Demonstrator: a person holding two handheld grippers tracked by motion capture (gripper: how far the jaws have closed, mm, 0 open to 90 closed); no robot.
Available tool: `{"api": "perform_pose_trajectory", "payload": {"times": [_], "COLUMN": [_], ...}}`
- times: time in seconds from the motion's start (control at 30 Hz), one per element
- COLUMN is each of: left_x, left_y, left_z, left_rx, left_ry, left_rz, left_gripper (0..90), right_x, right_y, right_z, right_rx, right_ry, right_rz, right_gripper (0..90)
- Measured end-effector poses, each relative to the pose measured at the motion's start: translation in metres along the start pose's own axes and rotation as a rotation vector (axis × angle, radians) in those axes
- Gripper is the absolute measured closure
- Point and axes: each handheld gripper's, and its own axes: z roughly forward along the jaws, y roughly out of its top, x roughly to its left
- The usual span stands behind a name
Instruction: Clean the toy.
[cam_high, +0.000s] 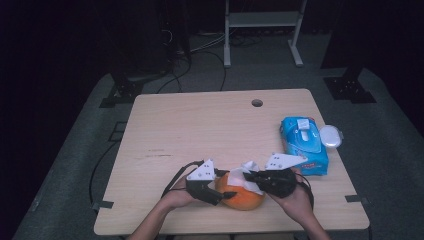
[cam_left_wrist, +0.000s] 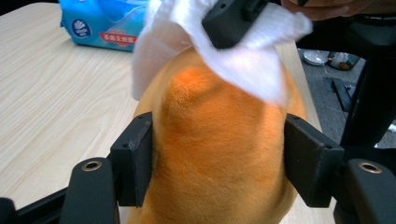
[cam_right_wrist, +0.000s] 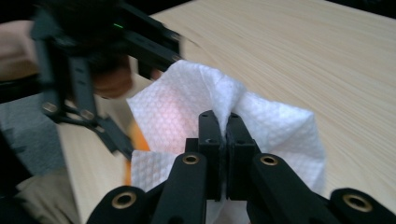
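Partly hidden under the white wipe (cam_high: 248, 176), the orange plush toy (cam_high: 242, 196) lies at the near edge of the wooden table (cam_high: 200, 125), between the two hands; what kind of toy it is cannot be made out. Its fur is short and fuzzy, its body rounded. The left gripper (cam_high: 216, 192) clamps it from the left: in the left gripper view both black pads press into the fur on either side, with the toy's lower part cut off by the frame. The right gripper (cam_high: 251, 176) comes in from the right with its jaws closed tight on a fold of the wipe, a thin sheet with a dimpled weave, draped over the toy's top. One toy, one loose wipe and two grippers are in play. To the right lies one blue pack of wipes (cam_high: 305, 146), glossy plastic, with a white oval lid (cam_high: 330, 135) just beside it.
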Motion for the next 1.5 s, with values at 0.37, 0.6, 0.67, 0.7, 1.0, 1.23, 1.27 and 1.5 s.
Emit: {"api": "perform_pose_trajectory", "payload": {"times": [0.37,0.6,0.67,0.7,1.0,1.23,1.27,1.5], "left_x": [0.03,0.031,0.03,0.029,0.033,0.027,0.024,0.018], "left_y": [-0.016,-0.019,-0.018,-0.017,-0.018,-0.01,-0.007,0.003], "left_z": [-0.022,-0.021,-0.02,-0.019,-0.021,-0.02,-0.019,-0.02], "left_rx": [-0.029,-0.038,-0.037,-0.034,-0.036,-0.026,-0.026,-0.027], "left_ry": [0.08,0.068,0.071,0.071,0.089,0.084,0.087,0.104], "left_rz": [-0.141,-0.15,-0.145,-0.144,-0.179,-0.153,-0.135,-0.112], "left_gripper": [32.6,30.9,30.4,30.3,28.1,32.2,33.1,36.1], "right_x": [-0.031,-0.025,-0.019,-0.018,-0.036,-0.023,-0.021,-0.026], "right_y": [-0.026,-0.017,-0.013,-0.014,-0.036,-0.017,-0.015,-0.023], "right_z": [0.005,0.004,0.004,0.007,0.017,0.004,0.003,0.006], "right_rx": [0.08,0.003,-0.012,0.0,0.131,0.02,0.008,0.054], "right_ry": [-0.053,0.006,0.02,0.016,-0.064,-0.044,-0.035,-0.052], "right_rz": [0.093,0.098,0.083,0.072,0.099,0.05,0.045,0.05], "right_gripper": [86.7,86.8,86.7,86.7,86.7,86.5,86.4,86.3]}}
